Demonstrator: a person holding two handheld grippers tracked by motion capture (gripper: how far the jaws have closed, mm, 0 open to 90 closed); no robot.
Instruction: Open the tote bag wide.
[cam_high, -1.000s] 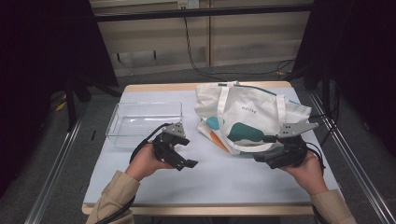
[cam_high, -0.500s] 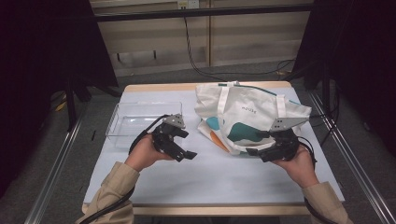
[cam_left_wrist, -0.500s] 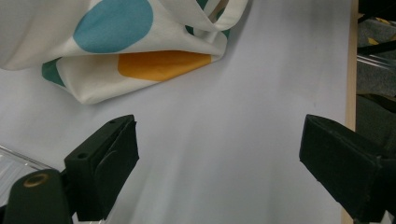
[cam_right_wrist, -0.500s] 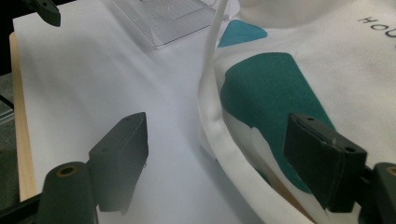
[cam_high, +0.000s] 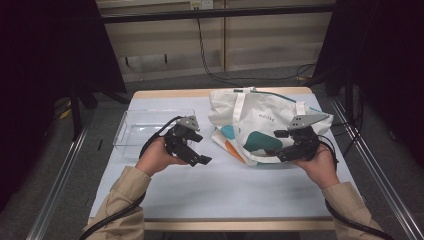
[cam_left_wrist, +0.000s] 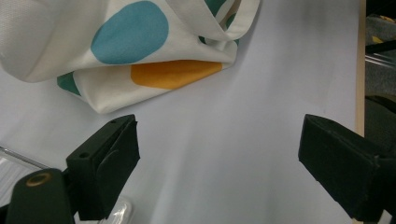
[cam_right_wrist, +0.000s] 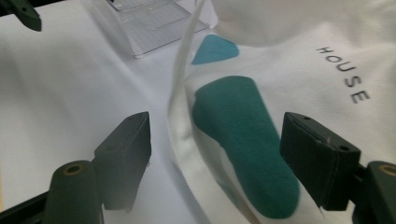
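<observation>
I have a hand-held gripper in each hand, and both are closing in on the tote bag (cam_high: 260, 125), which lies crumpled on the right half of the counter (cam_high: 220, 185), its printed side up and its handles toward the far edge. My right hand-held gripper (cam_high: 280, 145) sits at the bag's near right edge with its jaws wide apart; in the right gripper view the folded rim of the cloth (cam_right_wrist: 187, 135) runs up between them, not yet pinched. My left hand-held gripper (cam_high: 197, 150) hovers over bare counter just left of the bag, jaws also apart and holding nothing, with the bag's orange-spotted corner (cam_left_wrist: 173, 74) a little ahead of them. A clear plastic bin (cam_high: 150, 132) stands to the left of the bag, beside my left hand.

I judge this to be the reaching step, before any grasp. Next I need to push the right jaws a bit farther over the rim and close on a single layer of cloth. Then the left should move in to the near corner and clamp it too, so I can lift or spread the bag.
</observation>
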